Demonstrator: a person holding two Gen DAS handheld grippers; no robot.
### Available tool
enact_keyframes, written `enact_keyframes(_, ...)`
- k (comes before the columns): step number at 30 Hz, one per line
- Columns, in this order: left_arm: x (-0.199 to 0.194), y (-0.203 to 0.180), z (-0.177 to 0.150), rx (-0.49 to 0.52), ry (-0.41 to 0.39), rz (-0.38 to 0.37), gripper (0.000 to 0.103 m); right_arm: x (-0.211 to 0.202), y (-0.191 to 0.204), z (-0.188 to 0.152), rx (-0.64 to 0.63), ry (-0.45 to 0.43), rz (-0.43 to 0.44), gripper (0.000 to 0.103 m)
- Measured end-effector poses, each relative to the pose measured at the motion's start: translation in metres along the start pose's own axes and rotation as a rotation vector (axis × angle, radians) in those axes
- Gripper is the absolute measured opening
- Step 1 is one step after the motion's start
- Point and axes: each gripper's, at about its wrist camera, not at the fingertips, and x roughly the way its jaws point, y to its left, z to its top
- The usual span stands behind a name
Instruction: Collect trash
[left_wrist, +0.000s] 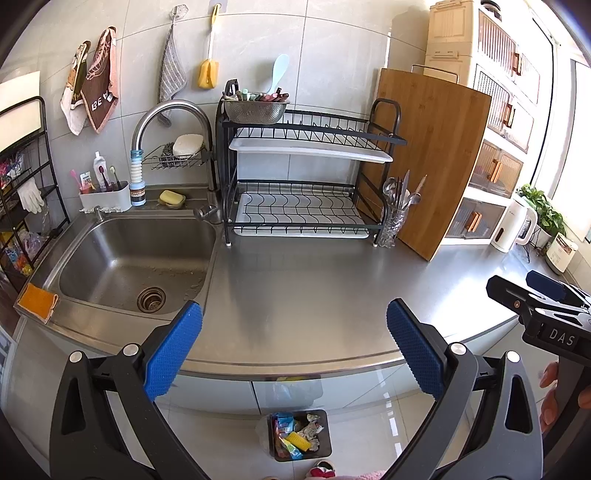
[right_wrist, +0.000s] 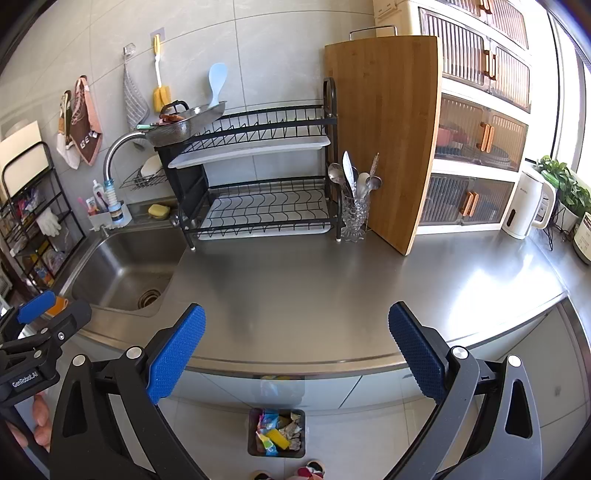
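I hold my left gripper (left_wrist: 294, 345) and right gripper (right_wrist: 296, 347) side by side above the front edge of the steel desk (left_wrist: 332, 273), pointing toward the wall. Both jaws are spread wide and hold nothing. The trash (left_wrist: 297, 435) lies in the bin (left_wrist: 325, 448) on the floor, below and between my jaws.

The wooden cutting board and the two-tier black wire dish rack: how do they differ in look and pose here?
The wooden cutting board is a solid bamboo-coloured slab; the two-tier black wire dish rack is open black wire with white trays. The board stands on edge, tilted back; the rack stands upright on its feet. The board carries nothing; the rack has a steel colander on its top tier. Both sit at the back of the steel countertop, side by side.
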Motion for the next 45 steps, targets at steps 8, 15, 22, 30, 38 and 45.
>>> enact_keyframes(8,0.0017,-0.0004,-0.0003,0.002,0.003,-0.004,0.095,0.0011,0.0016,0.0,0.001,0.004,-0.004,0.1)
enact_keyframes(15,0.0029,0.0003,0.0011,0.0,0.003,-0.007,0.095,0.0007,0.0033,0.0,0.006,0.003,-0.006,0.1)
enact_keyframes(22,0.0037,-0.0003,0.0011,0.003,0.007,-0.008,0.095,0.001,0.0041,0.0002,0.011,0.005,-0.012,0.1)
enact_keyframes(30,0.005,-0.0005,0.0014,0.005,0.007,-0.011,0.095,0.0014,0.0043,0.0,0.017,0.004,-0.013,0.1)
enact_keyframes(38,0.0059,0.0007,0.0025,0.003,0.002,-0.015,0.095,0.0017,0.0055,0.0,0.022,0.0,-0.013,0.1)
enact_keyframes(45,0.0097,0.0012,0.0043,-0.007,0.012,-0.002,0.095,0.0035,0.0066,0.0003,0.022,0.0,-0.011,0.1)
